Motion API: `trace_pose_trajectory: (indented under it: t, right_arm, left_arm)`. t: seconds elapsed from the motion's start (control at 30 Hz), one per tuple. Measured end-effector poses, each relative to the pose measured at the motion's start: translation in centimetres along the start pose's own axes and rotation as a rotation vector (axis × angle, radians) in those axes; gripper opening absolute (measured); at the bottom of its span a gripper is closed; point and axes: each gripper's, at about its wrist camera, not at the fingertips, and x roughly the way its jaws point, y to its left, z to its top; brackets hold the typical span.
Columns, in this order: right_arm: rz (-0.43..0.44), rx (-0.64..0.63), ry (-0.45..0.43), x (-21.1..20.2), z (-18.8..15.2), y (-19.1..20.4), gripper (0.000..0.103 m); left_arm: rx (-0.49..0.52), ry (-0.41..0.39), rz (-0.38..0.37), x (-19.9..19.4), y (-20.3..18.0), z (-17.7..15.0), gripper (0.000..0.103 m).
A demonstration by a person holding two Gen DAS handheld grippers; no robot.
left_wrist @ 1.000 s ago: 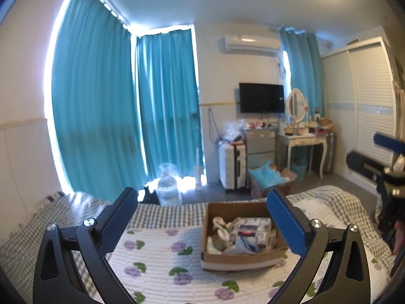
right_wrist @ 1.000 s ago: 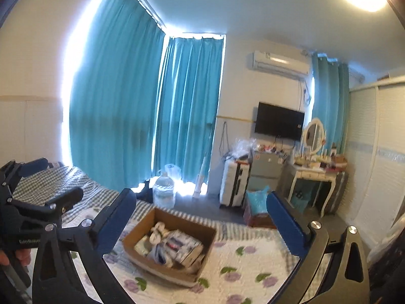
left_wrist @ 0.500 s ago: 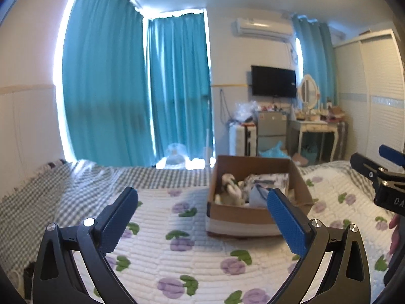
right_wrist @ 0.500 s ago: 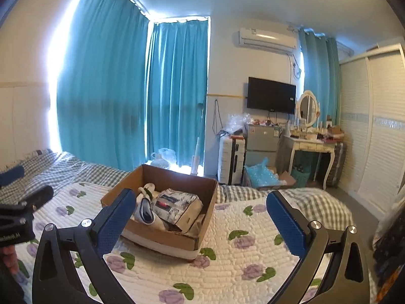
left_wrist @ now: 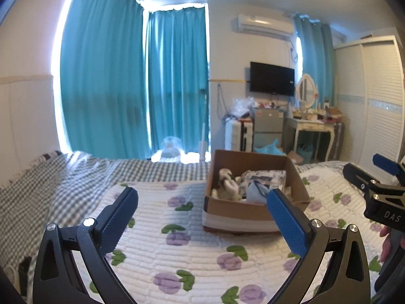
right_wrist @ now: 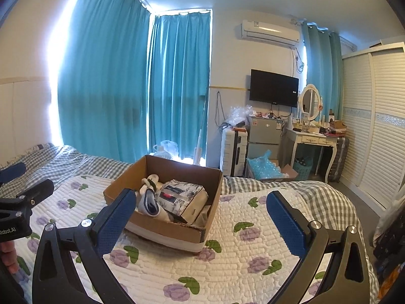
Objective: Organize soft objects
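both the left gripper (left_wrist: 201, 204) and right gripper (right_wrist: 201, 206) are held spread wide and empty above the quilt (right_wrist: 227, 273), before the cardboard box (right_wrist: 162, 225) of soft items.

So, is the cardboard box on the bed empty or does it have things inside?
Not empty. The cardboard box holds a plush toy, a printed cushion and other soft items.

At the right edge of the left wrist view, the black body of the right claw (left_wrist: 379, 174) carries the white letters "DAS", cut off by the frame. At the left edge of the right wrist view, the body of the left claw (right_wrist: 17, 185) reads "Robot.AI", its beginning possibly cut off. Labels on the air conditioner (right_wrist: 270, 32) are too small to read.
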Motion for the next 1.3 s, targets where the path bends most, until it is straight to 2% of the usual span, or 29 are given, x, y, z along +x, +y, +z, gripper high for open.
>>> trace_pose_trajectory:
  t: [1.3]
  right_arm:
    - [-0.006, 0.011, 0.032, 0.57, -0.43, 0.32, 0.103]
  left_arm:
    - [-0.002, 0.010, -0.002, 0.14, 0.41, -0.28, 0.103]
